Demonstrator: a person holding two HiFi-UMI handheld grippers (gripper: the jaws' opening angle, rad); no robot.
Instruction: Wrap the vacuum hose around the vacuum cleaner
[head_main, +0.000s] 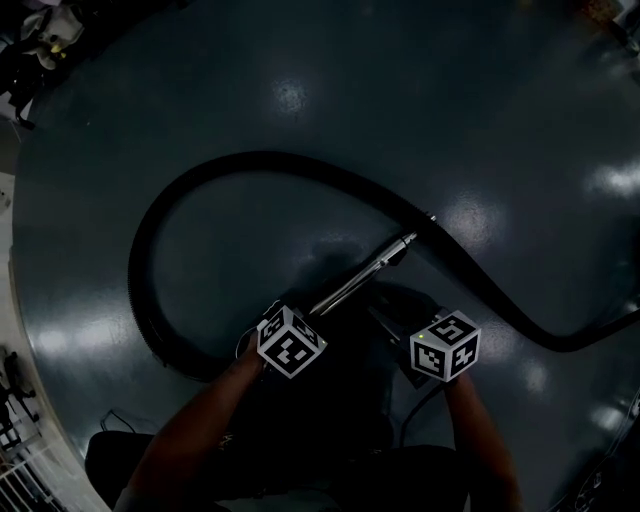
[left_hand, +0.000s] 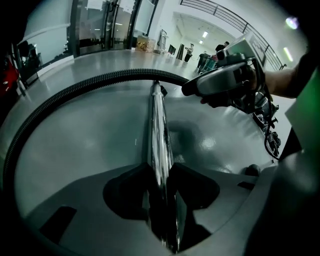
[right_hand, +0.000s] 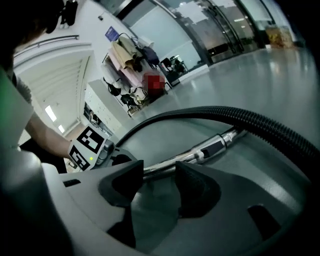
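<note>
Left gripper (left_hand: 161, 169) was clamped on the shiny metal tube (left_hand: 159, 125). Right gripper (right_hand: 160, 172) sat half open and empty, tube just past its tips. Hose (head_main: 260, 157) sprawled in a wide loop on the floor (head_main: 330, 50). Held one-handed, that slick tube could've twisted loose.

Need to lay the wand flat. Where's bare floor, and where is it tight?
Bare floor lies inside the loop, bordered by the hose and the metal wand; more lies beyond the hose's far side. It is crowded where the wand meets the hose and at the left gripper clamping the wand.
</note>
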